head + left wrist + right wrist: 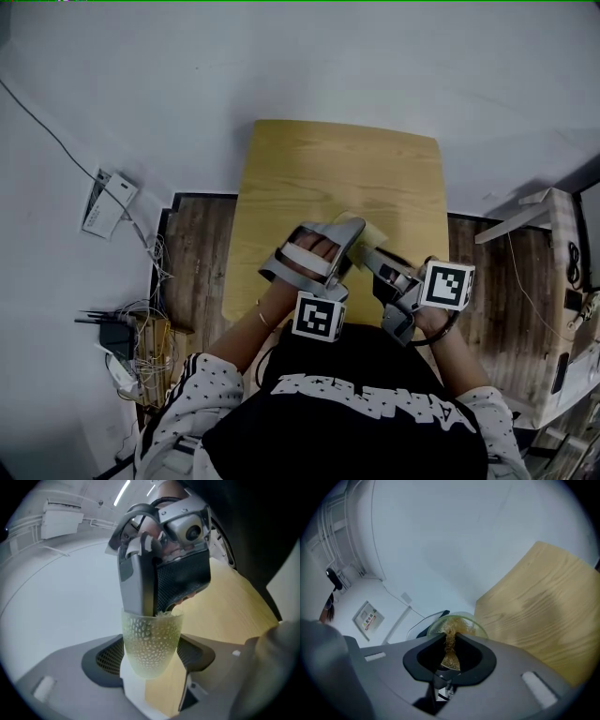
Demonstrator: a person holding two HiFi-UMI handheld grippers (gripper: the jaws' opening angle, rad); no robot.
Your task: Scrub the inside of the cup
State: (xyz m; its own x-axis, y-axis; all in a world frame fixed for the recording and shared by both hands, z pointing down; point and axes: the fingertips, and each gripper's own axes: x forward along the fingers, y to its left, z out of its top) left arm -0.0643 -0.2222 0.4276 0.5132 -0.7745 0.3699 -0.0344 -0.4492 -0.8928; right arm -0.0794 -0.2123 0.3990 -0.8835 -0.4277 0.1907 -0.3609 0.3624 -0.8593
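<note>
Now, cup (pixel 151 644) mouth facing scrubber (pixel 449 657), right gripper (pixel 450 638)

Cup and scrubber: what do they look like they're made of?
The cup: translucent greenish-frosted plastic or glass, cannot tell which; light passes through and its wall is dimpled all over. The scrubber: tangled fine golden strands, likely brass-coloured metal wire or fibre.

I found the cup (pixel 151 644) mouth blocked by the right gripper (pixel 144 609) and its scrubber (pixel 450 641). Beyond the cup, the wooden table (pixel 337 169) top offered me unobstructed passage.
</note>
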